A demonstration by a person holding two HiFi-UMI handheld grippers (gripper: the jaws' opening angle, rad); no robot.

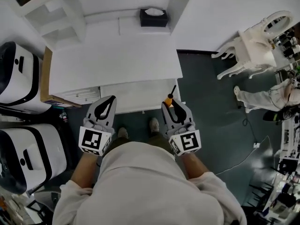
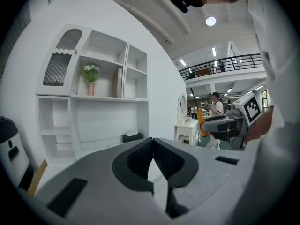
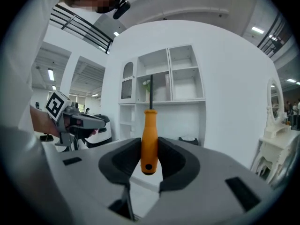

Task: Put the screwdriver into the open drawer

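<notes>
Right tongs clamp the upright screwdriver by its orange handle, near the open drawer. Left tongs closed, empty. Pickup done; placing remains.

White shelving; dark grey floor

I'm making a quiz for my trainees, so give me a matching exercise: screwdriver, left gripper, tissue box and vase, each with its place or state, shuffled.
1 screwdriver
2 left gripper
3 tissue box
4 vase

A on a shelf
B at the desk's back
C shut, empty
D in the right gripper's jaws

Pairs: 1-D, 2-C, 3-B, 4-A
</notes>
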